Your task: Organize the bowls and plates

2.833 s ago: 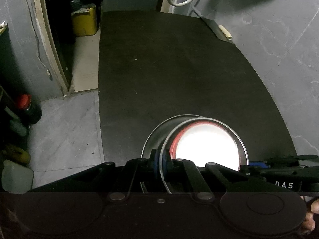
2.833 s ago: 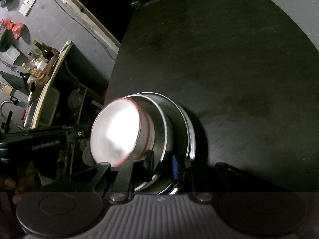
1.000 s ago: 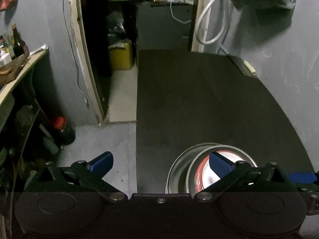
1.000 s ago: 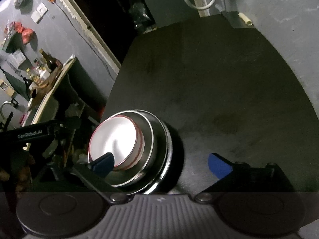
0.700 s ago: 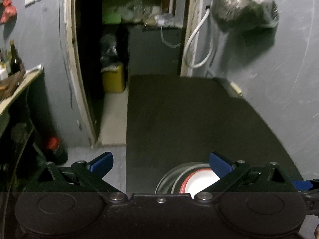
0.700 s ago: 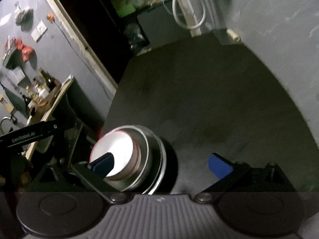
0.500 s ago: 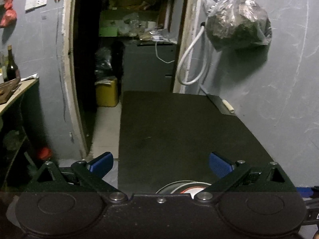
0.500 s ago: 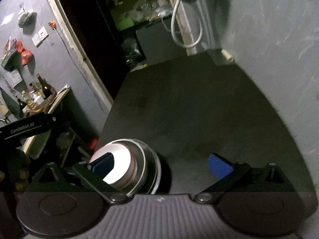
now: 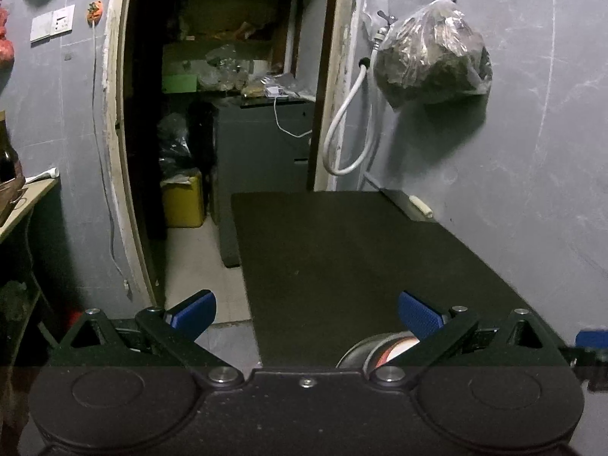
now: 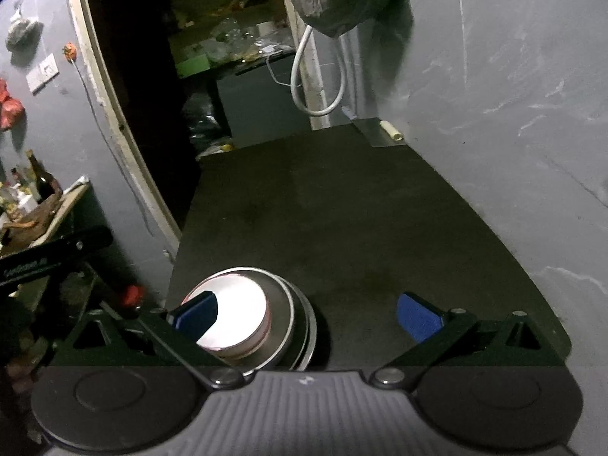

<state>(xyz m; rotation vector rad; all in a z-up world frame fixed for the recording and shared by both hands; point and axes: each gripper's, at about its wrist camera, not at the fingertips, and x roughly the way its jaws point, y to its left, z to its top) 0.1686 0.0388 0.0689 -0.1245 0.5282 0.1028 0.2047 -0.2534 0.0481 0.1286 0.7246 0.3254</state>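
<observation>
Change: both grippers were clamped on the stack rims 2.8 s ago; since then they let go, lifted and pulled back, so the stack has slid to the bottom edge of both views.
Left gripper: jaws spread wide, nothing between the blue pads. Raised, aimed down the length of the table toward the doorway.
Right gripper: also wide open and empty. Its left pad only overlaps the white bowl in the view; looks clear above it, not touching.
Stack: white bowl with red rim nested in a steel bowl, steel plate rim showing underneath. Sits near the table's near-left corner.
Left view of stack: only a sliver of it, just behind the right finger linkage.
Table: dark mat surface, no other dishes visible on it.
Why nested: my read is biggest at the bottom, smallest on top, so the pile is compact and stable and needs no holding.
Progress: judged done or nearly so, nothing loose left to sort.
Risk: stack is fairly close to the table edge; a low pass by either gripper could nudge it off.
</observation>
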